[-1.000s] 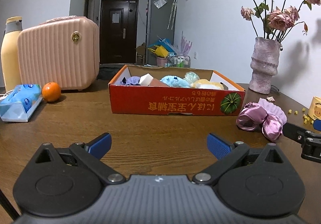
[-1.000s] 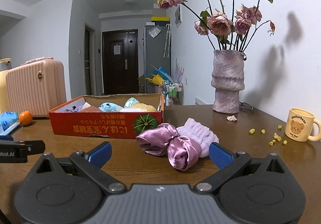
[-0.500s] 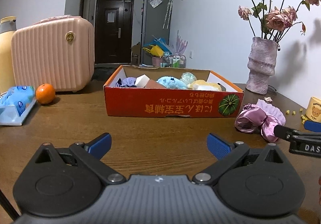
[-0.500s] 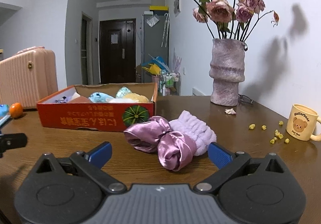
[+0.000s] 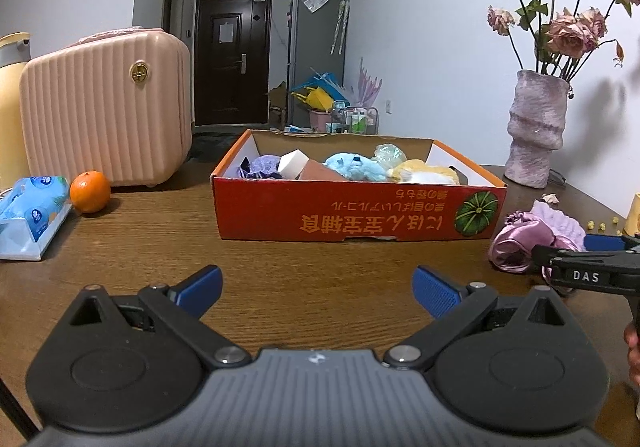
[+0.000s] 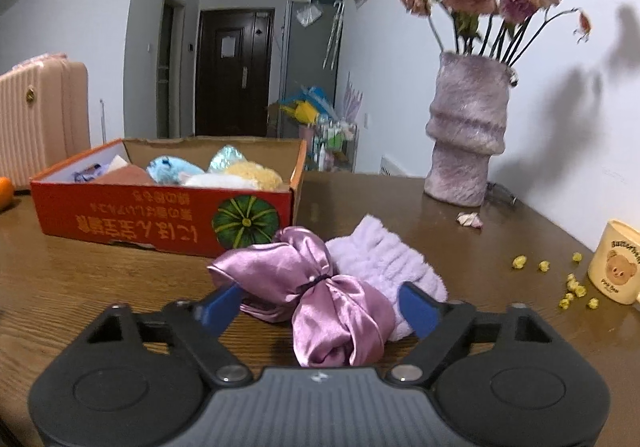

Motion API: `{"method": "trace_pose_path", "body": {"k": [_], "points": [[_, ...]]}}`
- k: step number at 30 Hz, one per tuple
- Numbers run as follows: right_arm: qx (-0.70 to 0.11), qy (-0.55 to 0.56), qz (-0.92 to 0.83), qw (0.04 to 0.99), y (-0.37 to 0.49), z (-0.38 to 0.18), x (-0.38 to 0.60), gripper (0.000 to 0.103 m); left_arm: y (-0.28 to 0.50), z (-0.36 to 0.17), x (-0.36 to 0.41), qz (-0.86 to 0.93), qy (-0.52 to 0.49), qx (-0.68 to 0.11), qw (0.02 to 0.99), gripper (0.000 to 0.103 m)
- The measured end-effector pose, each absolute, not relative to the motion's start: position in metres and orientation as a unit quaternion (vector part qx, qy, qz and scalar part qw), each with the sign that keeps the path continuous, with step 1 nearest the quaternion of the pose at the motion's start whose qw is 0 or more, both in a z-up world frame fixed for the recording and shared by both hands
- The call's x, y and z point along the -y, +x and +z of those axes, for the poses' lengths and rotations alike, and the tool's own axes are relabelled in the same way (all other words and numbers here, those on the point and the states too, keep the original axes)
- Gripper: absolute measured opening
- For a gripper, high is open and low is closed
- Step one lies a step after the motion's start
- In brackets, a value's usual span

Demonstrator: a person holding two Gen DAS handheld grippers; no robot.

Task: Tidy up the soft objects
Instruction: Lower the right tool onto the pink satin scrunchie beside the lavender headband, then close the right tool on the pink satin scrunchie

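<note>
I see the satin scrunchie (image 6: pixel 316 295) lying on the table (image 6: pixel 80 287), between my right gripper (image 6: pixel 320 305) jaws, which are closing on it; the left pad looks at its edge, the right pad sits against the fleece band (image 6: pixel 384 255) behind, and I cannot tell whether either presses yet. The scrunchie's near lobe hides part of the gripper body, and the band is half covered by the scrunchie. Both lie just beside the red box (image 6: pixel 160 219), near its pumpkin corner. Inside the box I make out soft toys (image 5: pixel 352 167), blue, yellow and white, though the wall cuts off their lower parts. My left gripper (image 5: pixel 318 285) hangs wide open over bare table in front of the box, nothing between its pads. In the left view the right gripper is cut off at the frame edge. The vase (image 6: pixel 466 135) stands well apart; its flowers are blurred
</note>
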State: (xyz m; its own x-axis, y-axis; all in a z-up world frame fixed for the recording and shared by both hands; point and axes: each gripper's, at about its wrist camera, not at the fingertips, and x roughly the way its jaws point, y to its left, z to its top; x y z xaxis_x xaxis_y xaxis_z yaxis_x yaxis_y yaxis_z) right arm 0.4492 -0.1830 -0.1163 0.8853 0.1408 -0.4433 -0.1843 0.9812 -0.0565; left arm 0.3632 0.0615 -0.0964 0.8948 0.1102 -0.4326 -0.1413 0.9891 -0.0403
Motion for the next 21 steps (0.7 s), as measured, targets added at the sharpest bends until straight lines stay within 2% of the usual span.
{"method": "trace_pose_path", "body": {"k": [4, 9, 11, 21], "points": [[-0.243, -0.042, 0.092, 0.965, 0.463, -0.119, 0.182, 0.071, 0.369, -0.098, -0.065, 0.064, -0.039, -0.225, 0.971, 0.103], [-0.274, -0.037, 0.099, 0.956, 0.474, -0.124, 0.182, 0.045, 0.374, -0.1, -0.066, 0.065, -0.039, -0.233, 0.969, 0.103], [-0.284, -0.026, 0.098, 0.953, 0.477, -0.126, 0.185, 0.038, 0.374, -0.1, -0.067, 0.064, -0.041, -0.234, 0.969, 0.103], [-0.27, -0.01, 0.108, 0.957, 0.471, -0.125, 0.191, 0.031, 0.374, -0.101, -0.066, 0.06, -0.04, -0.235, 0.969, 0.103]]}}
